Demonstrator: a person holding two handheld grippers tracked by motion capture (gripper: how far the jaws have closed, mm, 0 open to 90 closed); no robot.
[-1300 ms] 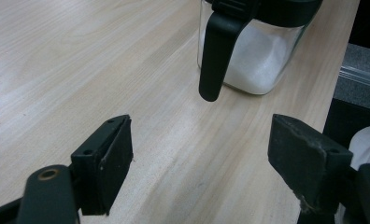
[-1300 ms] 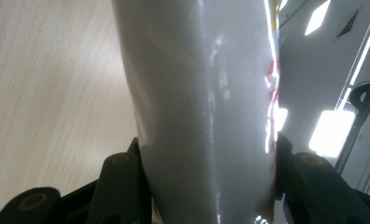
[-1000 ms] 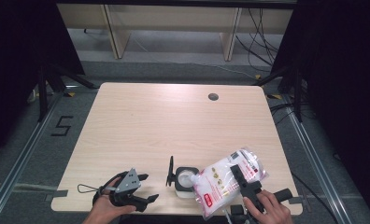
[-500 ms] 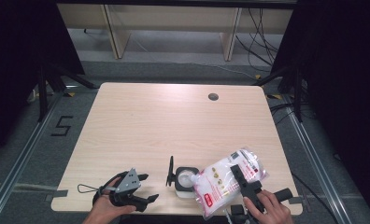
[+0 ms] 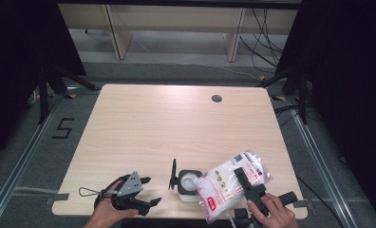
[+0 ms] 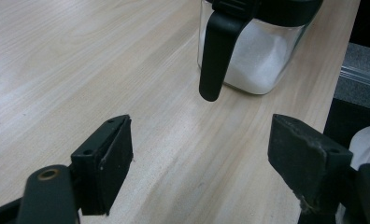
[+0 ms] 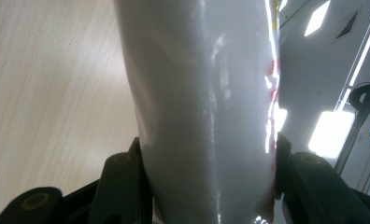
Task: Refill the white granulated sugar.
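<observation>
Dark walls stand around our pale wooden table (image 5: pixel 176 123), and grey floor shows past its far edge.

At the left, near the front edge, we hold the left gripper (image 5: pixel 145 192) low over the wood. Its jaws stand wide apart with nothing between them. From the left gripper view (image 6: pixel 199 154) we see bare table between the two black pads, and a little way ahead stands the jar.

In the middle sits that glass jar (image 5: pixel 188 183), with its black lid flipped up. The high view shows the top of it. The left gripper view shows its side, white grains inside (image 6: pixel 258 56), and a black handle (image 6: pixel 216 51) hanging down in front.

At the right, we hold the right gripper (image 5: pixel 245 178) closed on a white bag (image 5: pixel 233 183) with red print. The bag leans over the jar and seems to touch its rim, though we cannot tell for sure. The right gripper view shows the jaws pressing both sides of the shiny bag (image 7: pixel 206 107).
</observation>
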